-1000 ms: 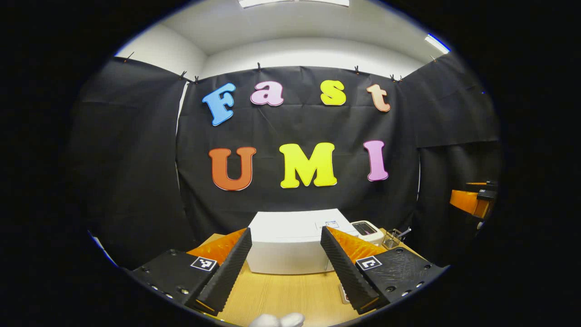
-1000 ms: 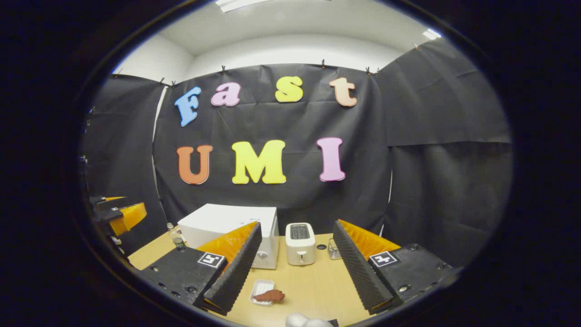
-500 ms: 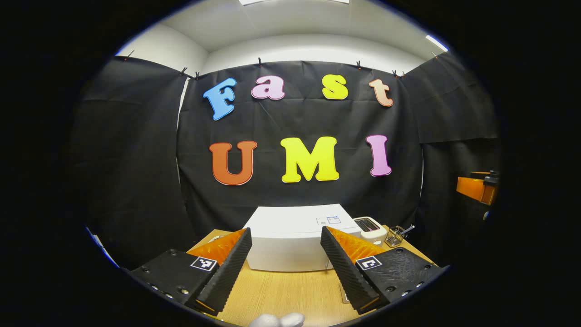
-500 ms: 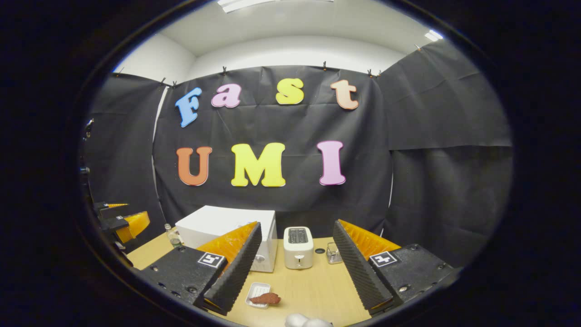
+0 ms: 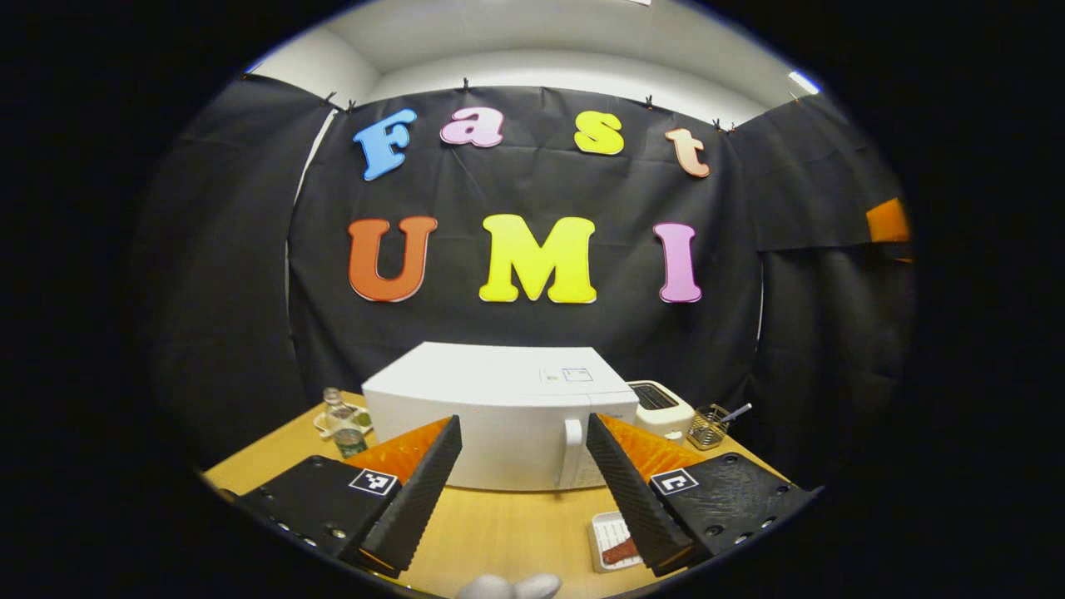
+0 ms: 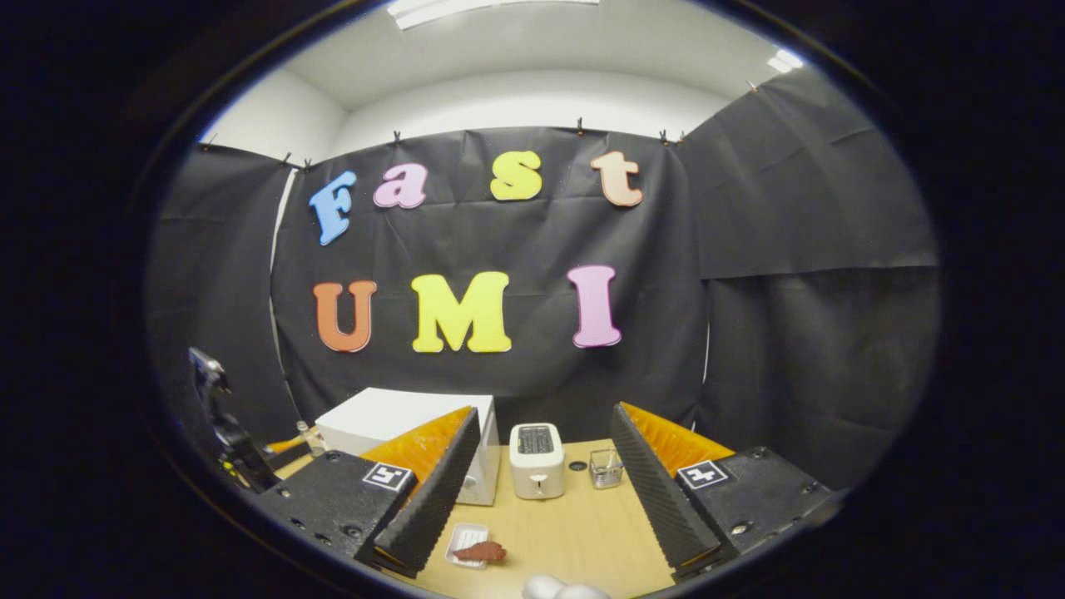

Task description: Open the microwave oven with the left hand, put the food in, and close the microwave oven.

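The left gripper [image 5: 520, 466], fingers apart, faces the closed microwave [image 5: 499, 416] with its door handle [image 5: 572, 453], while the right gripper [image 6: 541, 474], also apart, sees the toaster [image 6: 536, 460] front.

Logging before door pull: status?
Left gripper open, short of microwave; door shut. Right gripper open, empty. Food tray on table. Path clear.

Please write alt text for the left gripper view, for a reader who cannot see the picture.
A closed white microwave oven stands on a wooden table, seen between the spread fingers of the open left gripper, which holds nothing. A white toaster stands to its right, a small bottle to its left, and a white tray of food lies in front.
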`<state>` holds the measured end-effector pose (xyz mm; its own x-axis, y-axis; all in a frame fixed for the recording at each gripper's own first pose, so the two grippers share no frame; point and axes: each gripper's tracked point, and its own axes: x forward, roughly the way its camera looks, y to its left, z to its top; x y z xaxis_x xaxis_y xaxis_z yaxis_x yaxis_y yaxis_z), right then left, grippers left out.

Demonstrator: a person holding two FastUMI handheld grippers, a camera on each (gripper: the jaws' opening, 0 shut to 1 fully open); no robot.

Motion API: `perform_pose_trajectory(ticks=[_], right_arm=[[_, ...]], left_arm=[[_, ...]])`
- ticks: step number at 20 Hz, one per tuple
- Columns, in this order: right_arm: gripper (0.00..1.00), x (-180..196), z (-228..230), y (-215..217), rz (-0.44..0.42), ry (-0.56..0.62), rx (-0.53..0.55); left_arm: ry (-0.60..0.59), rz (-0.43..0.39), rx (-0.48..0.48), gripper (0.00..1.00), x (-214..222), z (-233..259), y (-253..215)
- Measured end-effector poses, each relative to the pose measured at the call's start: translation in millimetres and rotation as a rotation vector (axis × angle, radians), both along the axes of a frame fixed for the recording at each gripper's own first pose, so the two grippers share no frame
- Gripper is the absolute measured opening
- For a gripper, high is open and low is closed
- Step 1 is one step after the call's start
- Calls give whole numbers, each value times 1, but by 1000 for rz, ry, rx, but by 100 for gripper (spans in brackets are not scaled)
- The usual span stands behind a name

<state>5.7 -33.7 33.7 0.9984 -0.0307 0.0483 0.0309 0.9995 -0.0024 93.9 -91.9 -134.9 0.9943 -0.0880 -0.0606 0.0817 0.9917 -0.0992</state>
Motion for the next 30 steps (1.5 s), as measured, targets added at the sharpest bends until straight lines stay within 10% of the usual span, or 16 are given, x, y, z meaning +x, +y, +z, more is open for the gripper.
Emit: perform_pose_trajectory(ticks=[14,18,19,20,24,30], right_arm=[[91,6,-22,-43,-143,106,-75],[100,10,-29,-48,-145,128,-62],[100,10,-27,-48,-150,124,-57],[100,11,-29,-49,-154,127,-60],[100,9,-31,-49,-161,136,-77],[100,8,-29,-46,-153,129,-87]], left_arm=[[158,-9,62,94,143,-133,-60],[140,-22,68,75,151,-135,-59],[134,-21,72,51,153,-135,-58],[133,-25,75,54,154,-135,-58],[132,-11,110,14,156,-135,-62],[155,-39,104,15,151,-141,-61]])
